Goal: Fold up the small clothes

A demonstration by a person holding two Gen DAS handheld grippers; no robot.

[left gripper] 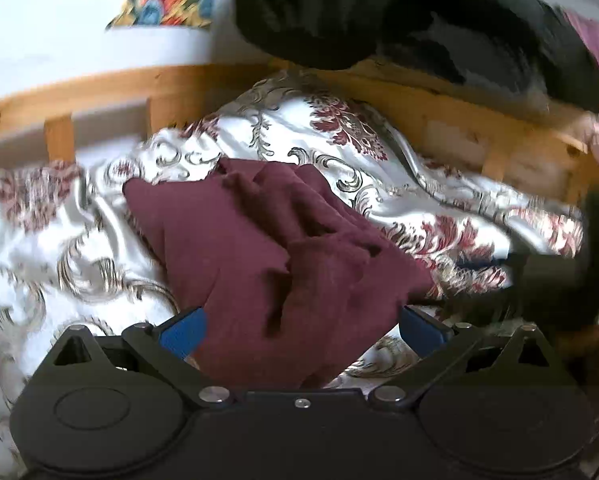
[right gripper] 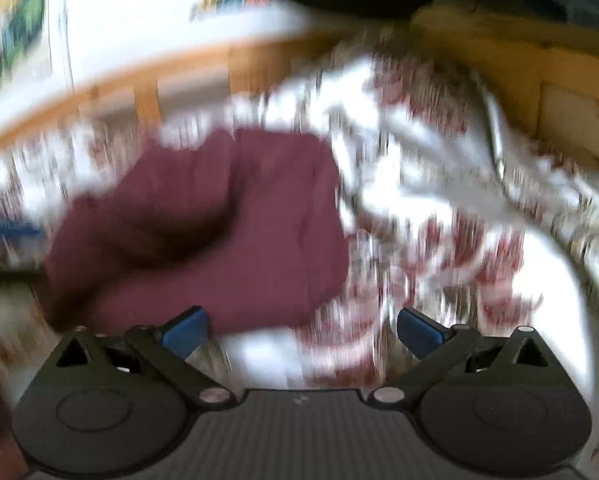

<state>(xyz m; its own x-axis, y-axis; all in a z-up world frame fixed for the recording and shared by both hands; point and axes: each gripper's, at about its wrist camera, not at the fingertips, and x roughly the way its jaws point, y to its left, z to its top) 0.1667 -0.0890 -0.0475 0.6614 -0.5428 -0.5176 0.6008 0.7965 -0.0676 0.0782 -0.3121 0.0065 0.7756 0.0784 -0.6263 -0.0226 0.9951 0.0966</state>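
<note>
A crumpled maroon garment (left gripper: pixel 275 256) lies on the floral bedspread (left gripper: pixel 59 240), its near end between the left gripper (left gripper: pixel 301 330)'s wide-spread blue fingers (left gripper: pixel 181 332). The right gripper (right gripper: pixel 301 330) is also wide and holds nothing; its view is heavily blurred. Dark clothing (left gripper: pixel 379 16) drapes the wooden bed frame (left gripper: pixel 99 88), cut off above.

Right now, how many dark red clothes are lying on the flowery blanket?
1. The crumpled maroon garment lies mid-blanket, right before the open left tool. The black pile on the wooden rail may hide more.
</note>
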